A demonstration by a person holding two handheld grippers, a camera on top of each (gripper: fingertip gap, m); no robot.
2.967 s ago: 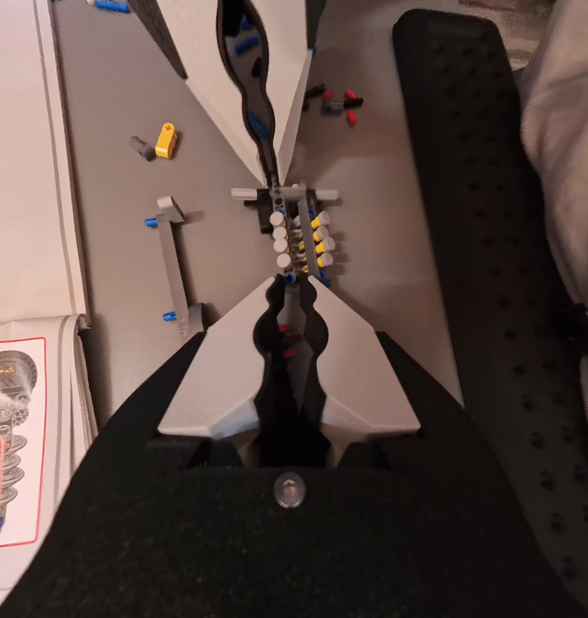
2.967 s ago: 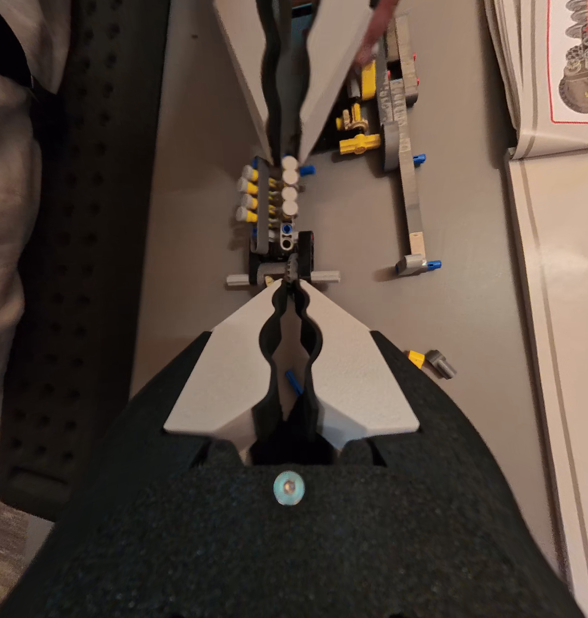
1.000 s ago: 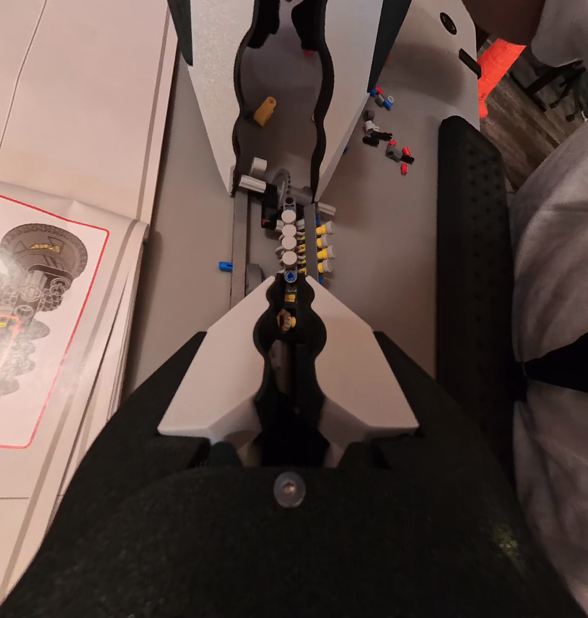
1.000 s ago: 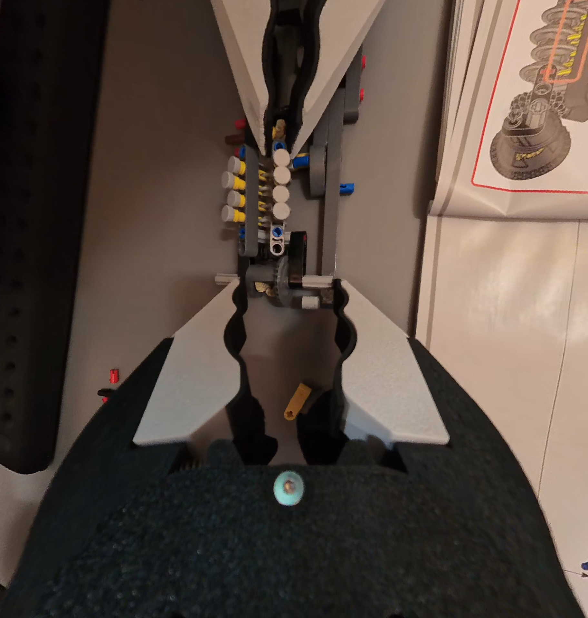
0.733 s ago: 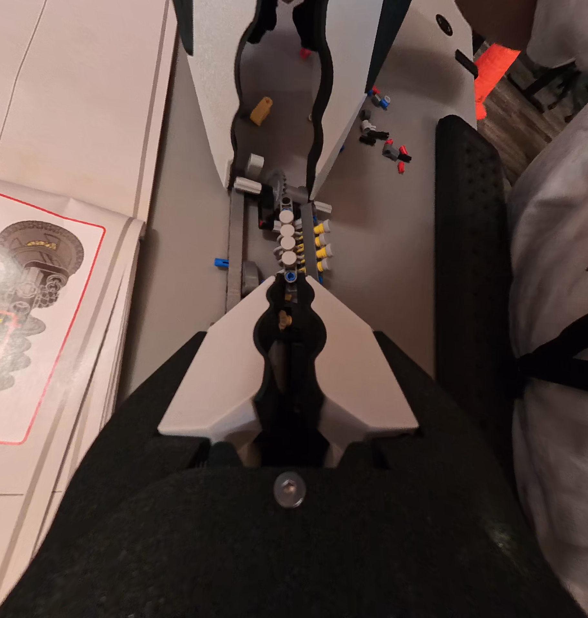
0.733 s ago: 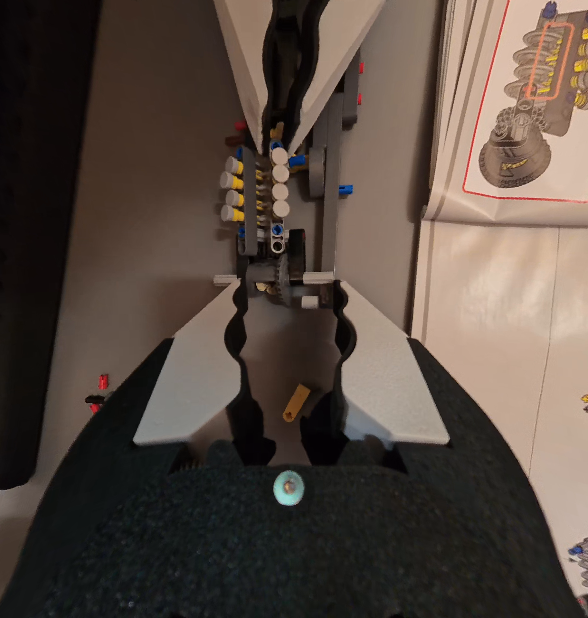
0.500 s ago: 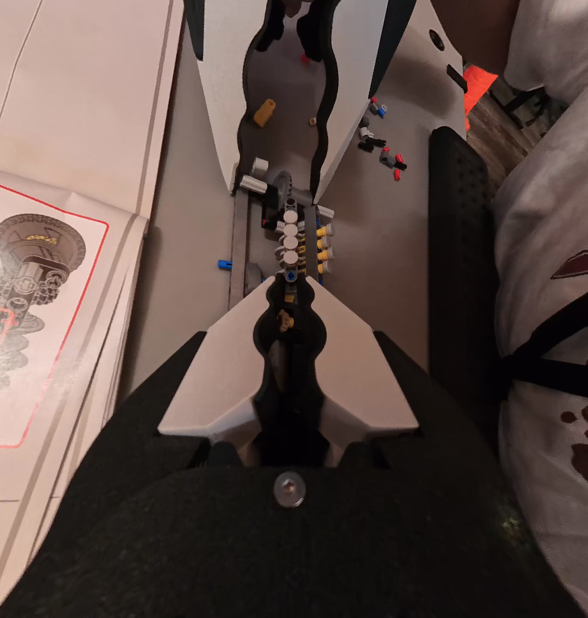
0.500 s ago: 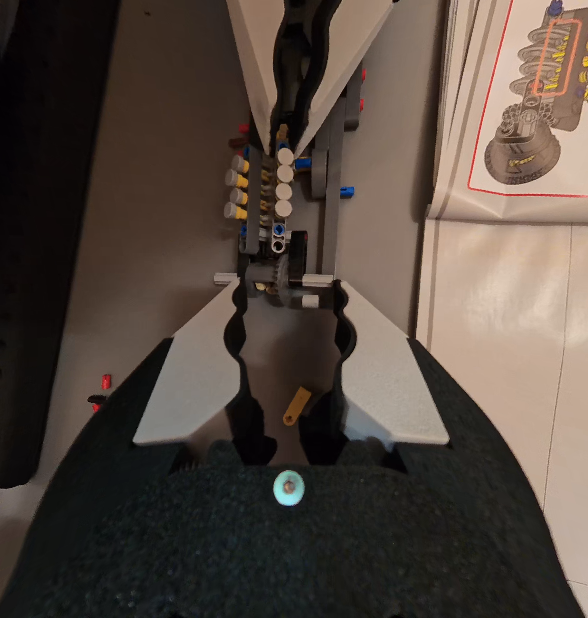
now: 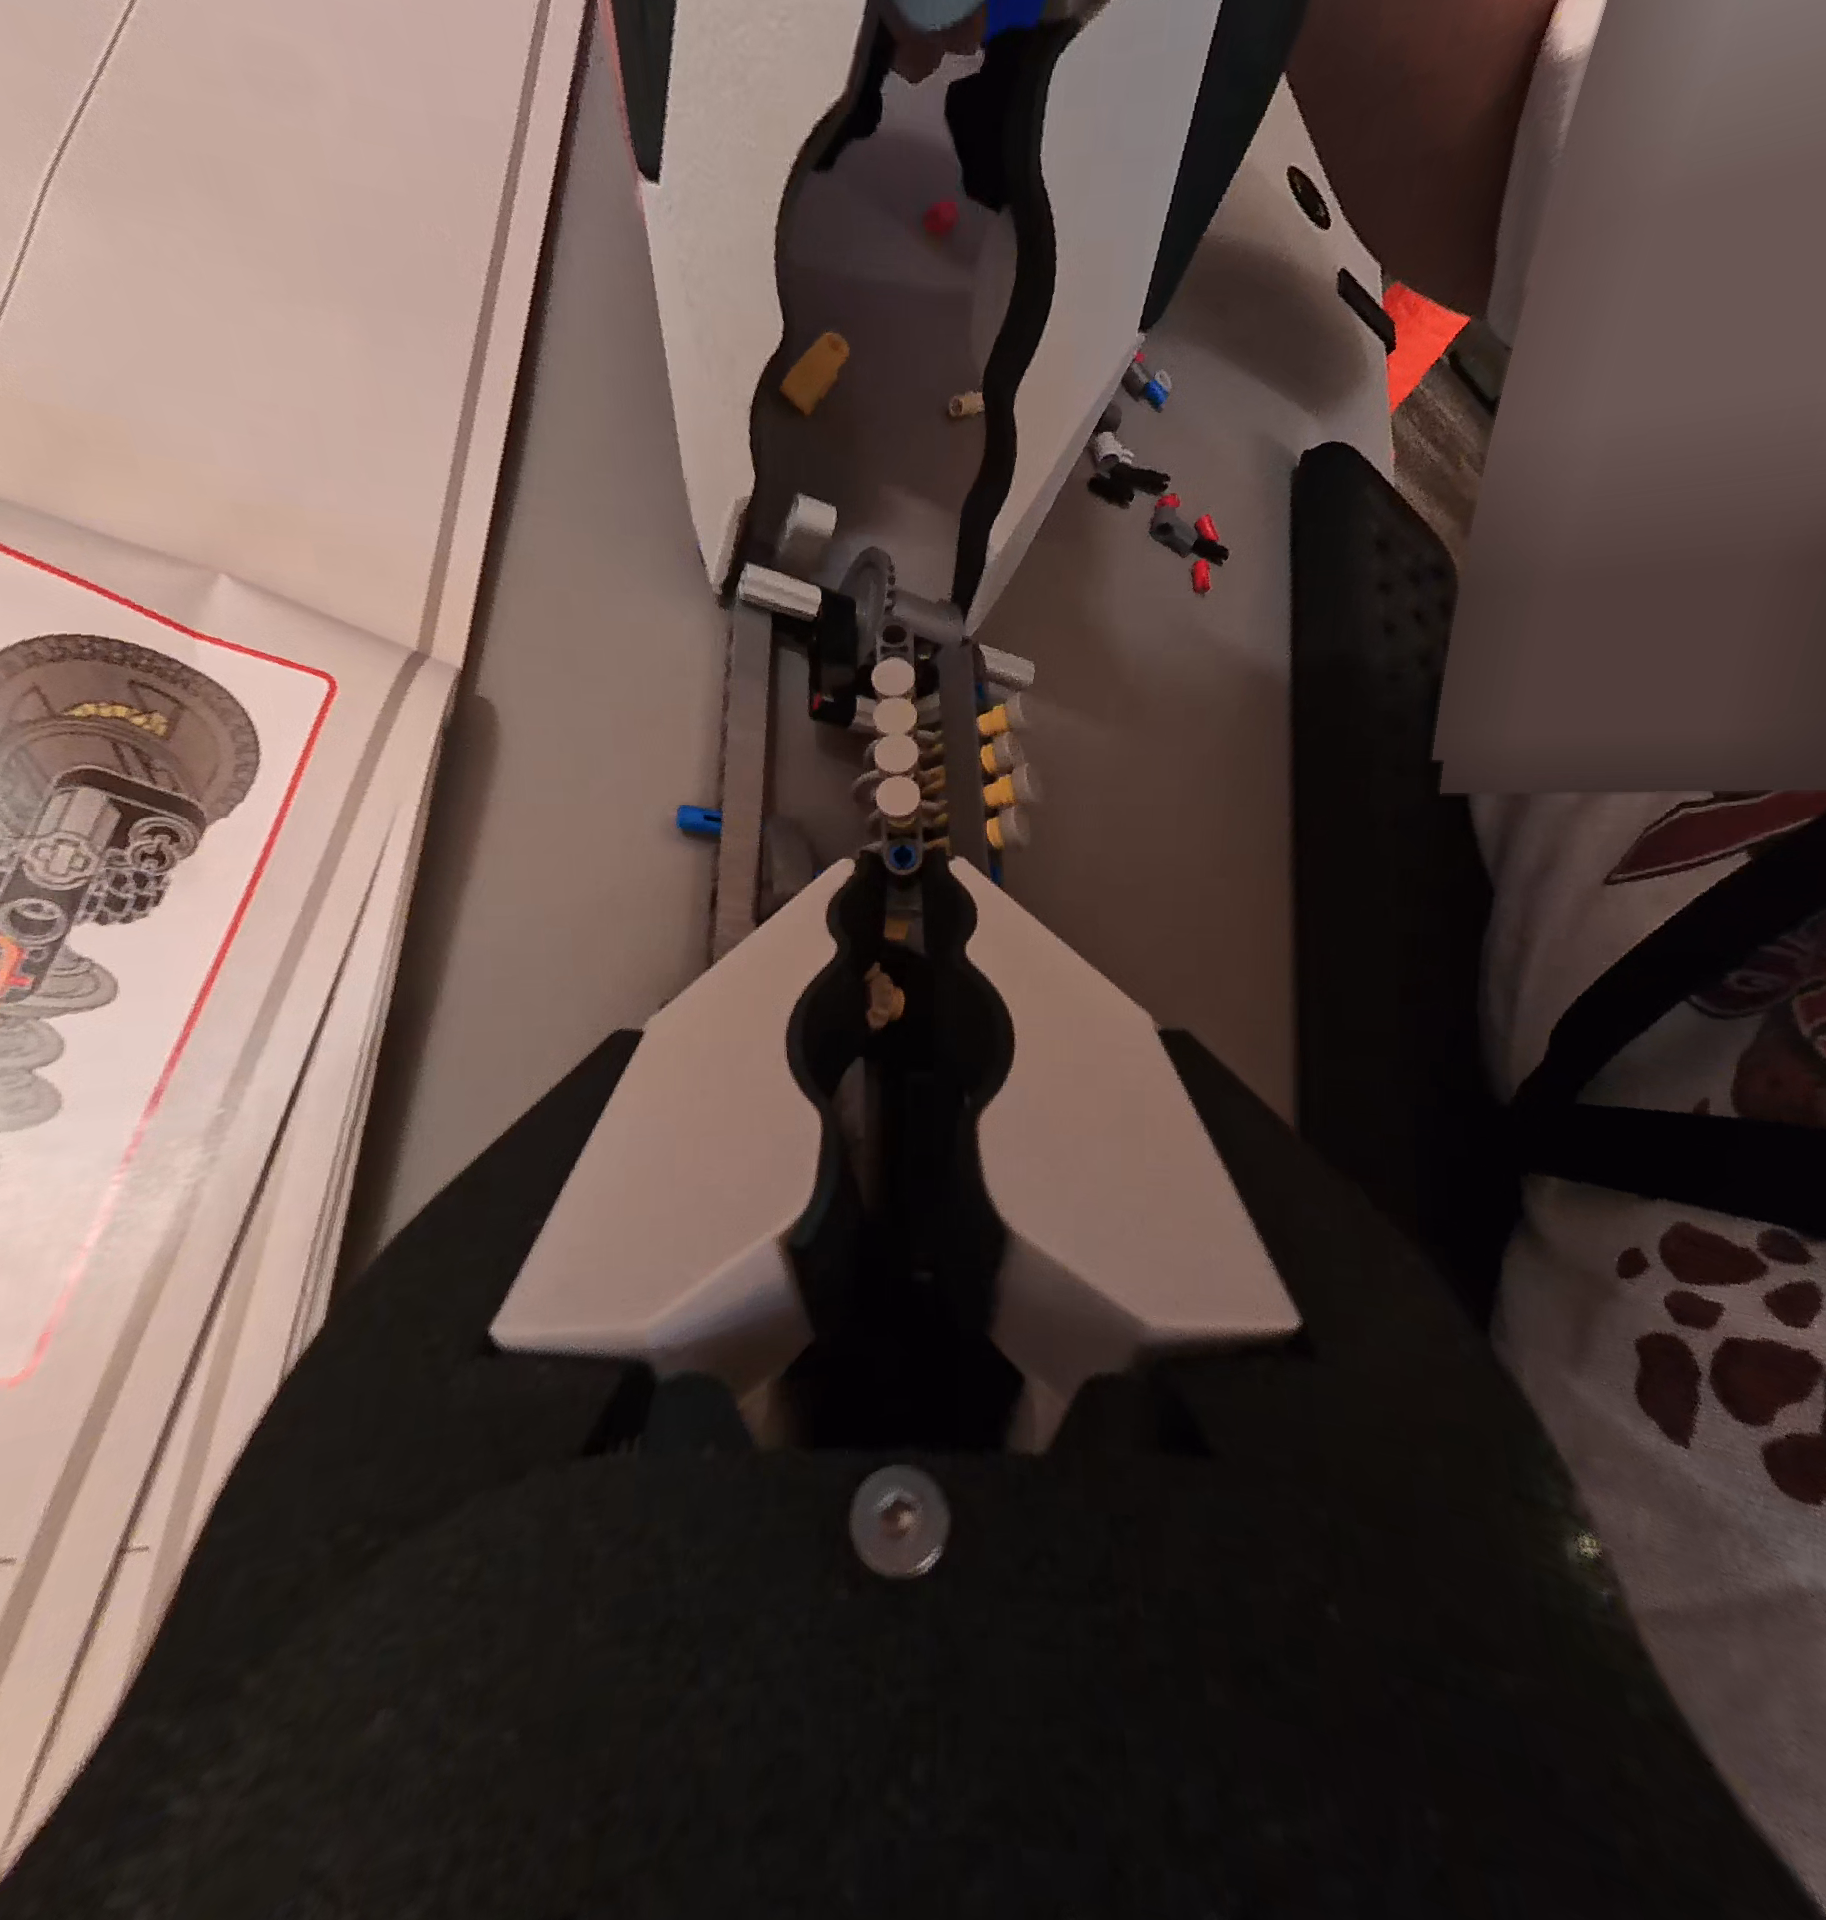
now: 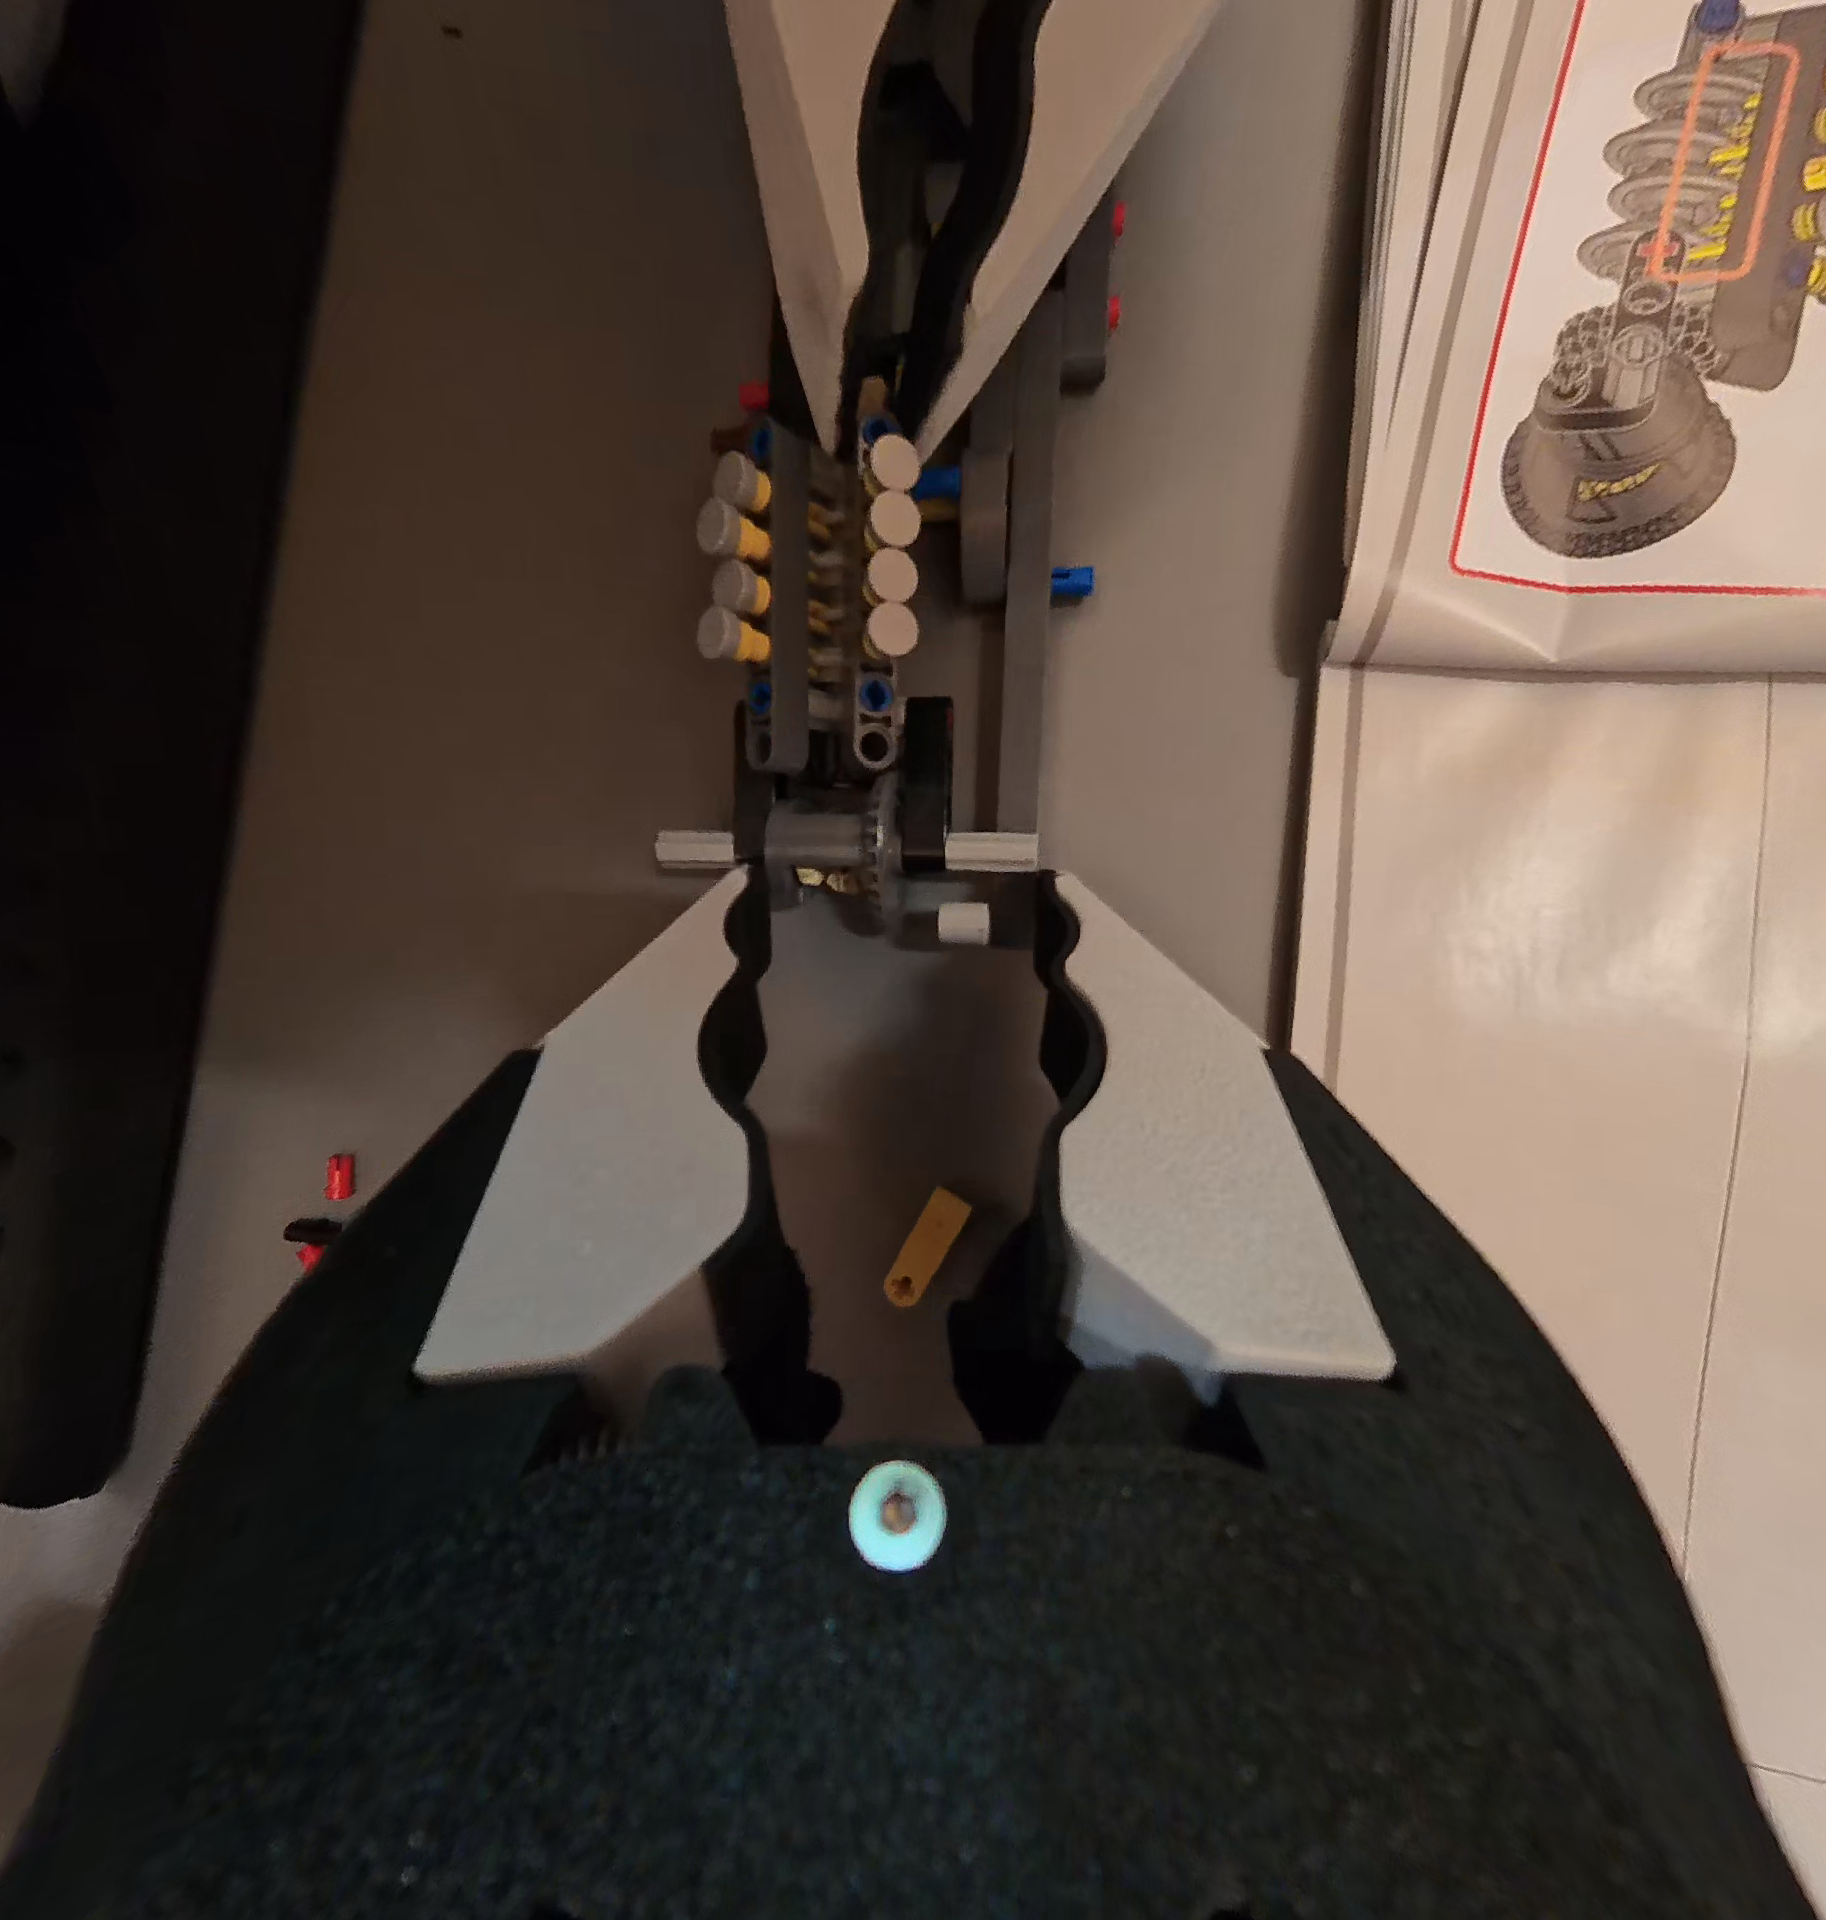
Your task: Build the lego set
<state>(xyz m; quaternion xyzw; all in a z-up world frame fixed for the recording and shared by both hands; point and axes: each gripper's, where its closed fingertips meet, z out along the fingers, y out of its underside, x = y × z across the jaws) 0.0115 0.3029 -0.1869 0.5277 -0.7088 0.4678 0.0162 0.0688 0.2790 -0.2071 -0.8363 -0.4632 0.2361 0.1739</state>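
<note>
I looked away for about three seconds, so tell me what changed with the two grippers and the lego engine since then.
The right gripper let go of the engine assembly's axle end and now stands open, straddling that end. The long grey beam, earlier lying apart, now sits right beside the engine. The left gripper stays shut on the engine's other end, and the yellow connector remains loose on the table.

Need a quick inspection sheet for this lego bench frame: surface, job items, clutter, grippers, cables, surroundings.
Surface: grey table, bare between parts.
Job's things: engine assembly lying flat; long grey beam beside it; instruction booklet open.
Clutter: yellow connector and small red and black pins loose on the table.
Grippers: left gripper shut on the engine assembly's end; right gripper open, its tips either side of the gear end.
Cables: nothing seen.
Surroundings: black perforated pad along the table edge; person's clothing.
</note>
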